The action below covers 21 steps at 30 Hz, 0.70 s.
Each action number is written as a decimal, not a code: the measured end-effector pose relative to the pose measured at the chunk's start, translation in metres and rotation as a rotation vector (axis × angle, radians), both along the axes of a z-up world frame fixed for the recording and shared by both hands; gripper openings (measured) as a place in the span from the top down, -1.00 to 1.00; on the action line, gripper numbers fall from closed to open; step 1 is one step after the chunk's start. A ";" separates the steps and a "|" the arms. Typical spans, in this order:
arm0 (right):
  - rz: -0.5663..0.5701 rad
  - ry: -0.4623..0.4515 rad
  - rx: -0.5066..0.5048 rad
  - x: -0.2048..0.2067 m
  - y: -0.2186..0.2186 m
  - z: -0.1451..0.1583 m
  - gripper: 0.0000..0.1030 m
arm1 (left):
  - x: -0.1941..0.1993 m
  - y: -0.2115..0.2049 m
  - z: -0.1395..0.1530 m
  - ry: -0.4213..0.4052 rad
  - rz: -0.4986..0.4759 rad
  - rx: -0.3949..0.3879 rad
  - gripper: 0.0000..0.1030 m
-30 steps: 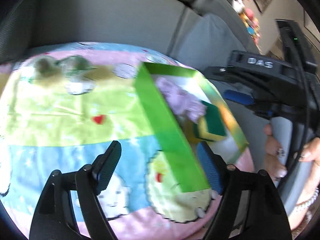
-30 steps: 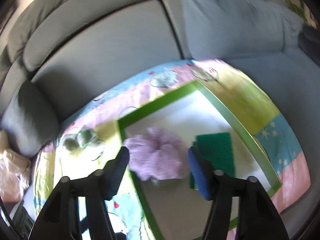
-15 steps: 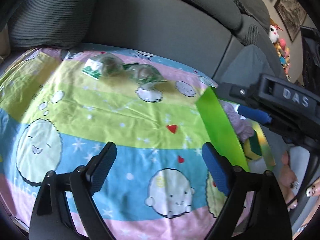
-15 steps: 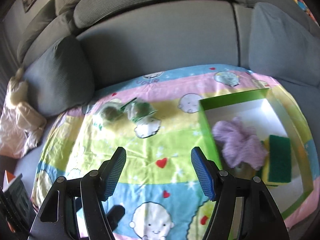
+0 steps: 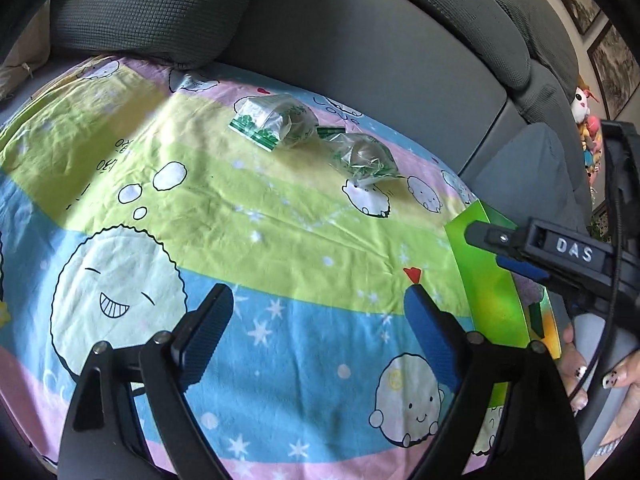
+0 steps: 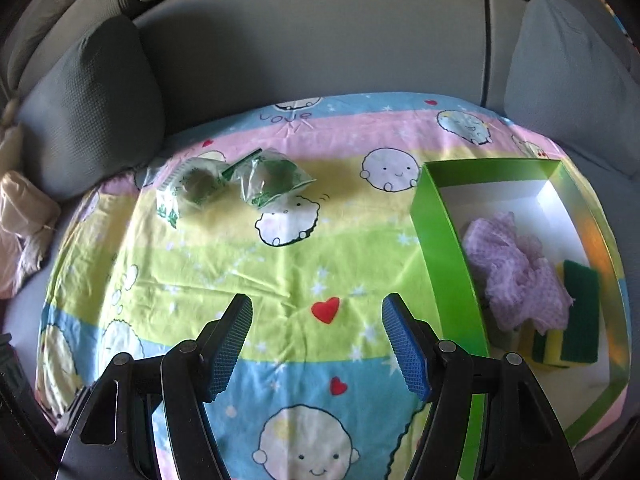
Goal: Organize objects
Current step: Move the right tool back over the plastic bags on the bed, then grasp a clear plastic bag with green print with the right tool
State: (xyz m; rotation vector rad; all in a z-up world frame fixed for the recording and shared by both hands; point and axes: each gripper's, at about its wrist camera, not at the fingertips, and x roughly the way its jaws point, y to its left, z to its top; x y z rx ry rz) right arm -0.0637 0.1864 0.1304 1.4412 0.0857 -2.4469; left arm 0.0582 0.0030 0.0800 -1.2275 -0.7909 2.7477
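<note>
Two clear plastic bags with green print, each holding a round dark scrubber, lie side by side on the cartoon sheet: the left bag (image 6: 190, 186) (image 5: 272, 120) and the right bag (image 6: 274, 182) (image 5: 364, 158). A green box (image 6: 444, 248) (image 5: 492, 280) at the right holds a purple mesh cloth (image 6: 516, 268) and a yellow-green sponge (image 6: 568, 320). My left gripper (image 5: 316, 320) is open and empty above the sheet. My right gripper (image 6: 316, 324) is open and empty, left of the box; it shows in the left wrist view (image 5: 520, 264).
The colourful sheet (image 6: 280, 272) covers a grey sofa seat. Grey cushions stand at the back left (image 6: 92, 108) and back right (image 6: 568, 92). A pale bundle (image 6: 24, 232) lies at the far left. A hand (image 5: 580, 376) shows at the right edge.
Both grippers have pulled back and swung left, away from the green box. The two plastic bags have come into full view. The cloth and sponge stay in the box.
</note>
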 end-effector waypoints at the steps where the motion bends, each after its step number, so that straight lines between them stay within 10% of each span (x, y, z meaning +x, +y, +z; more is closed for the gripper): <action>1: -0.002 -0.001 0.007 -0.005 -0.003 -0.001 -0.34 | -0.001 -0.001 0.000 0.002 0.001 -0.004 -0.69; 21: -0.041 0.054 0.262 -0.106 -0.089 -0.036 -0.34 | -0.026 -0.034 -0.029 -0.059 0.068 0.097 -0.69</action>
